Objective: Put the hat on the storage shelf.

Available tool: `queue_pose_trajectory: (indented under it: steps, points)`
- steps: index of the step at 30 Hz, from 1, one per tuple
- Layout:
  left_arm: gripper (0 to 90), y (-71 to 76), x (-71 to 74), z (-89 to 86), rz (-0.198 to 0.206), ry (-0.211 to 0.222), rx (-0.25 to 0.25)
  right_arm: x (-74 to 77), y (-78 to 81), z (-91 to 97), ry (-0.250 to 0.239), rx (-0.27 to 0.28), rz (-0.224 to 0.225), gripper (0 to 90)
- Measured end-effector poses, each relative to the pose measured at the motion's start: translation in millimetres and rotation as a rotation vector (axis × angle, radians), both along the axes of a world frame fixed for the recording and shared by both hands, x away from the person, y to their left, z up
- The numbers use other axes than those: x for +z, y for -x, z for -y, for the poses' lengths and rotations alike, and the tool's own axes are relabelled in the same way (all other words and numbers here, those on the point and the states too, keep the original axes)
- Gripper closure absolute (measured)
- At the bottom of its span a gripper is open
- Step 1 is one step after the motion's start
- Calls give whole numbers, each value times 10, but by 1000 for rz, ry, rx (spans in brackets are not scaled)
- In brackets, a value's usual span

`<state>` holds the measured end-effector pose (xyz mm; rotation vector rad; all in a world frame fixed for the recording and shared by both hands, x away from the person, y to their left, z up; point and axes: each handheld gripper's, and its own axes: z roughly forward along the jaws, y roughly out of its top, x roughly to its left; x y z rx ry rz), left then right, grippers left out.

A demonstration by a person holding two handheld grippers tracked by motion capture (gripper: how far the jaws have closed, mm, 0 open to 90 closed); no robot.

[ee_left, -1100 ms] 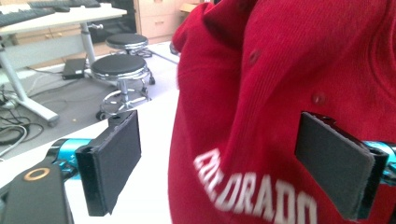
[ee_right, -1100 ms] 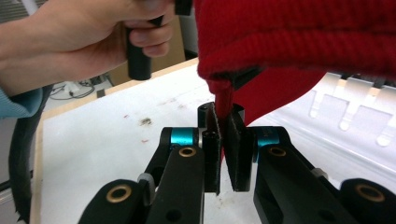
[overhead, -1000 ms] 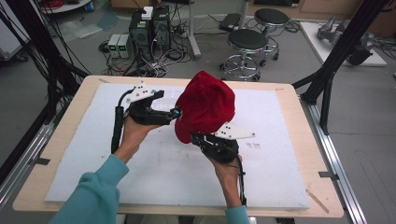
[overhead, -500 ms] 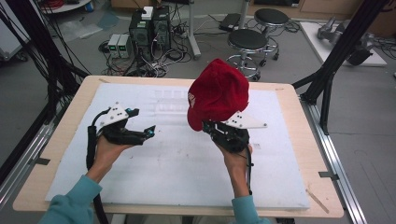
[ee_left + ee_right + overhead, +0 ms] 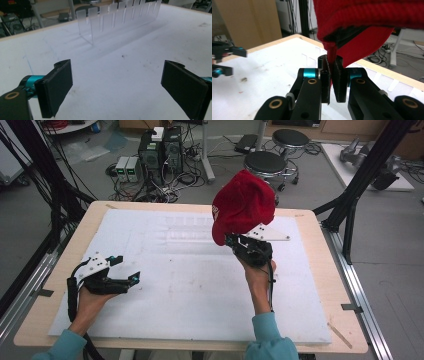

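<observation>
My right hand-held gripper (image 5: 235, 241) clenched on edge of red knitted fabric cap (image 5: 243, 204), raised above counter (image 5: 310, 275), 1 o'clock zone. My left hand-held gripper (image 5: 126, 270) released, low, 8 o'clock, nothing between jaws.

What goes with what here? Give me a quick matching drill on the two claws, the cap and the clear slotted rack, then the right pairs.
Column one:
1. left claw
2. right claw
3. red cap
4. clear slotted rack

Column two:
A. standing on the white mat at the far side
B. open, low over the mat's left part
C. held up in the air above the table
D. shut on a strip of red fabric

Pairs: 1-B, 2-D, 3-C, 4-A
</observation>
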<state>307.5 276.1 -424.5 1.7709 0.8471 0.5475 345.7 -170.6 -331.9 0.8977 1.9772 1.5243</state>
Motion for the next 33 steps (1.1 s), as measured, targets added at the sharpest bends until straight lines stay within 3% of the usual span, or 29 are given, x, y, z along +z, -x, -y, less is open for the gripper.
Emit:
queue_pose_trajectory:
  steps: [1,4,9,11,22,33]
  points:
    - [107,10,0,-13,1,6,4,1,-27,-2,5,-3,-2,860]
    - [107,86,-57,-43,67,-1,17,13,-106,-13,19,-9,-4,860]
    - [108,181,-229,-123,44,27,45,38,-246,-14,37,-24,-13,860]
    - [108,217,-221,-141,82,39,52,45,-300,-10,49,-28,-11,860]
    - [112,270,-239,-135,121,46,64,-17,-550,-20,50,-38,-34,861]
    - [112,269,-242,-147,119,53,67,-106,-756,-47,76,-37,-48,861]
